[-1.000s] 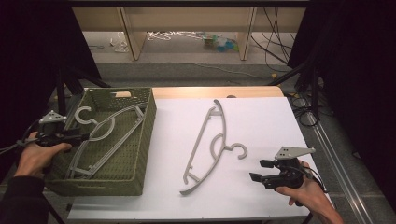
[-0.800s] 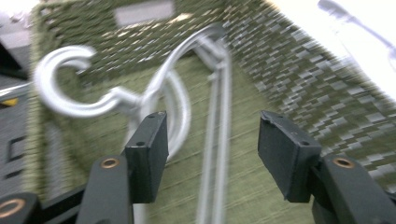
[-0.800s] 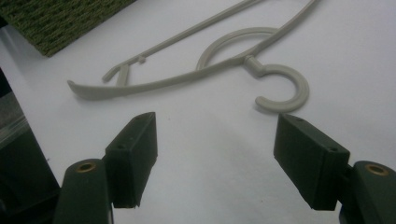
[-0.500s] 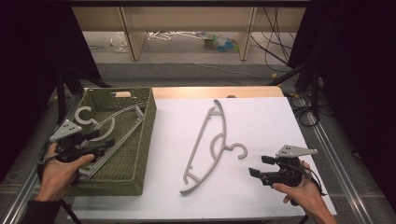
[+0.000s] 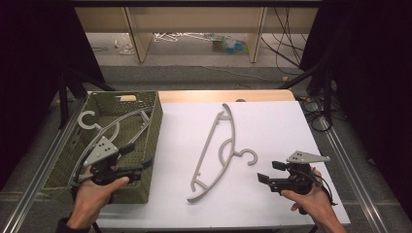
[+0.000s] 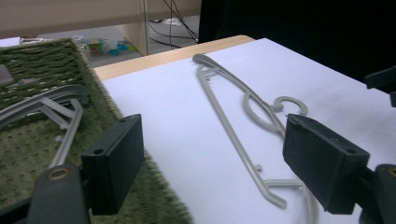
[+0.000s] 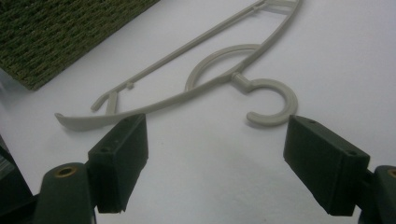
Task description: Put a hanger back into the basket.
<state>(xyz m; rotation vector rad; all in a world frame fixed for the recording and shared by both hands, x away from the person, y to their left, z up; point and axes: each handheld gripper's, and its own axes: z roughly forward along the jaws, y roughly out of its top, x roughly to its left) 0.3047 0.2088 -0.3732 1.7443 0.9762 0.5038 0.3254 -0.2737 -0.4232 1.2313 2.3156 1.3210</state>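
The left claw point(image 5: 138, 158) and hand point(image 5: 92, 199) cover part of the basket's hanger point(image 5: 104, 133)

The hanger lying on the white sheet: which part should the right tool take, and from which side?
Probably the hook end of the hanger. It curls toward the right tool, whose open jaws already face it. The neck where hook meets body is narrow enough to fit between them. The hanger lies flat on the sheet, so coming in low from the right, jaws straddling the neck, looks easiest.
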